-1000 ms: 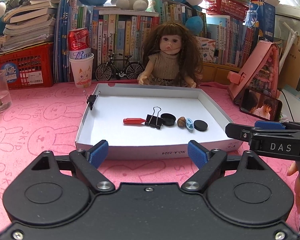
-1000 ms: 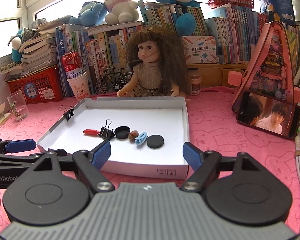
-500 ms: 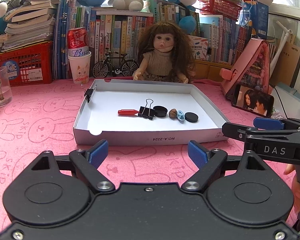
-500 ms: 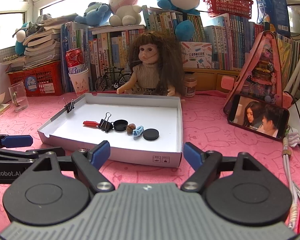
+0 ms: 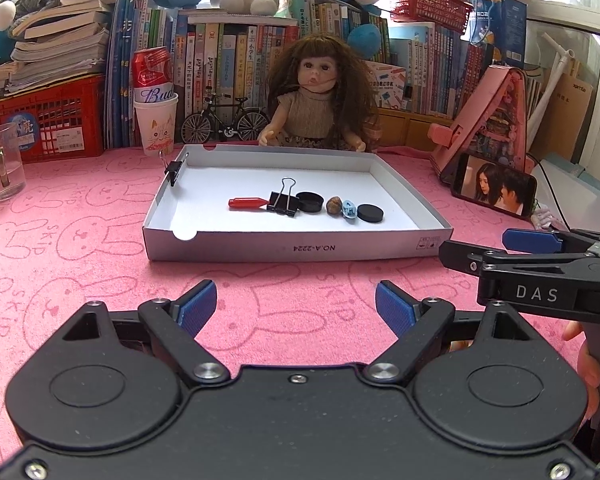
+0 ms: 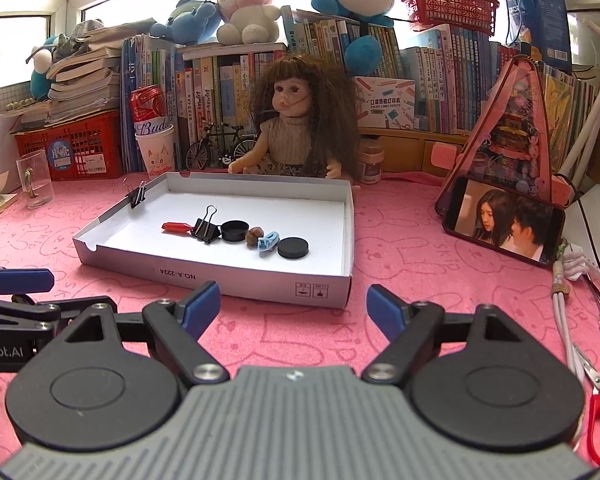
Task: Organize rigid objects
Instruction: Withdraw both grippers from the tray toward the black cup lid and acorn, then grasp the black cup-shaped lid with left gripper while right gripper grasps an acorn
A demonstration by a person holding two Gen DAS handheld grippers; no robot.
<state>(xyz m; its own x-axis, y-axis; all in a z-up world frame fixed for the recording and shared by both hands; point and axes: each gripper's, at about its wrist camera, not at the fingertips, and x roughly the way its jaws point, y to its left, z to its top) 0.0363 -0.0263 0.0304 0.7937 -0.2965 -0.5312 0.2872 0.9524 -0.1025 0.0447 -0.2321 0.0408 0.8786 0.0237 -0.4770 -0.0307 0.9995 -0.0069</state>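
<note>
Inside the white tray (image 5: 292,246), six small items, apparently in a row; left hand-held gripper (image 5: 296,306) and right hand-held gripper (image 6: 294,300): jaws apart, empty.

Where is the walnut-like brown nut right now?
In both views, the brown nut lies inside the white tray, between the black cap and the blue clip.
</note>
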